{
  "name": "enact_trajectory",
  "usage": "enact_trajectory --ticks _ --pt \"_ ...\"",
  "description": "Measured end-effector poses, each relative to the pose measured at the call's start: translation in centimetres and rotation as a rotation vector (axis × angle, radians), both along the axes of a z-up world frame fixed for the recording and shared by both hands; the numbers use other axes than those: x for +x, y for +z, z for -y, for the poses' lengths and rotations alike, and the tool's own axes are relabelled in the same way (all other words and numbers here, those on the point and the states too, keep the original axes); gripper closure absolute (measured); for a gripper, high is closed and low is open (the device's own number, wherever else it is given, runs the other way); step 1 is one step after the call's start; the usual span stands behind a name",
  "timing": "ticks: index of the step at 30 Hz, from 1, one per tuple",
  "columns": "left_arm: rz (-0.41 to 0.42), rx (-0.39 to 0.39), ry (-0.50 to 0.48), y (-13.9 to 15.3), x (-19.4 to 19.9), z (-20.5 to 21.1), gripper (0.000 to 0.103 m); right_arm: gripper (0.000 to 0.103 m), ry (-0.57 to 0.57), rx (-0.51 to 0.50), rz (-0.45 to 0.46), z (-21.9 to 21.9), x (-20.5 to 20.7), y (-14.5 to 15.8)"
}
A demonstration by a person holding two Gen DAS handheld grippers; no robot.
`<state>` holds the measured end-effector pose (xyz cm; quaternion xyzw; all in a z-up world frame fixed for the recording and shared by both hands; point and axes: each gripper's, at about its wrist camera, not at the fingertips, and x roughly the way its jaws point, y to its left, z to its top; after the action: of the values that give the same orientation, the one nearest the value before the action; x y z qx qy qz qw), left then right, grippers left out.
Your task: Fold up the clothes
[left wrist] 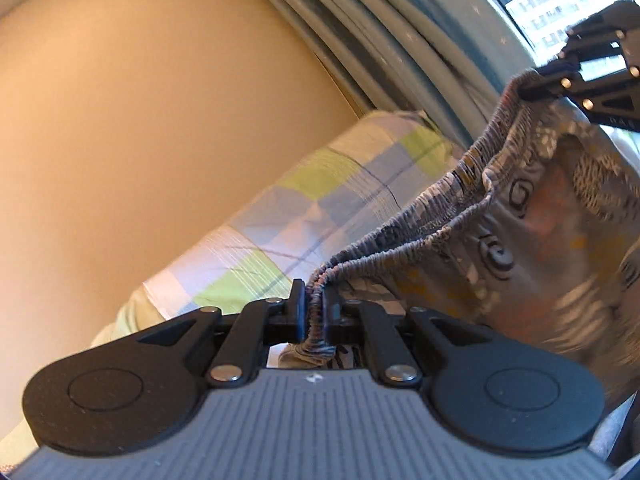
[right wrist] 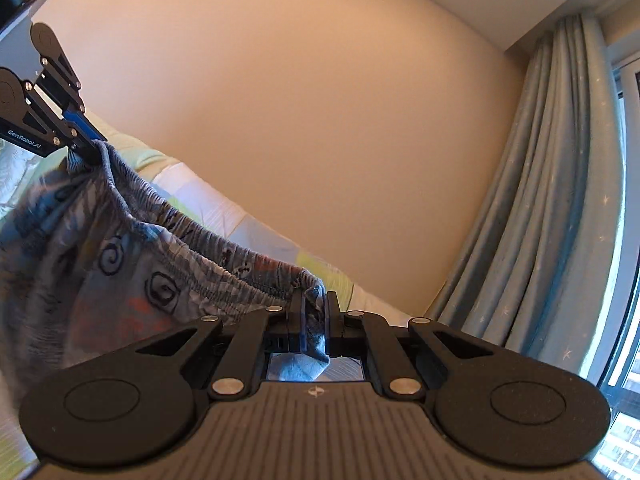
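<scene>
Two claws: left claw (left wrist: 316,316) and right claw (right wrist: 316,320) each clamped on the waistband of the patterned shorts (left wrist: 540,216).
Shorts: hanging between them above the bed (left wrist: 280,216).
Risk: bunched elastic slipping out (thin bite), dropping one corner.

The patterned shorts (left wrist: 520,216) of grey fabric with black spirals, pale stripes and reddish patches hang in the air, their gathered elastic waistband (right wrist: 192,240) stretched in a sagging line between two pinched ends, the body drooping below in loose folds, motion-blurred low down.
</scene>
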<state>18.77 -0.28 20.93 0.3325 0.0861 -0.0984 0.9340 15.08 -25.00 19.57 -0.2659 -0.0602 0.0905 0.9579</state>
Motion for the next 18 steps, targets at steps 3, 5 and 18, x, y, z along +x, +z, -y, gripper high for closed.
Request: enact_trajectory --ticks 3,5,18 --pt "-0.106 -0.025 0.004 -4.1 5.8 -0.2 0.097 0.097 -0.013 -0.036 -0.065 -0.6 5.2 -2.4" --pt "-0.188 -0.059 0.021 -8.3 10.8 -0.5 0.096 0.097 -0.021 -0.058 -0.116 -0.9 9.1 -4.5" --pt "-0.539 -0.263 0.206 -27.5 22.1 -6.3 0.062 0.063 -0.156 0.033 -0.582 1.9 28.4 -23.3"
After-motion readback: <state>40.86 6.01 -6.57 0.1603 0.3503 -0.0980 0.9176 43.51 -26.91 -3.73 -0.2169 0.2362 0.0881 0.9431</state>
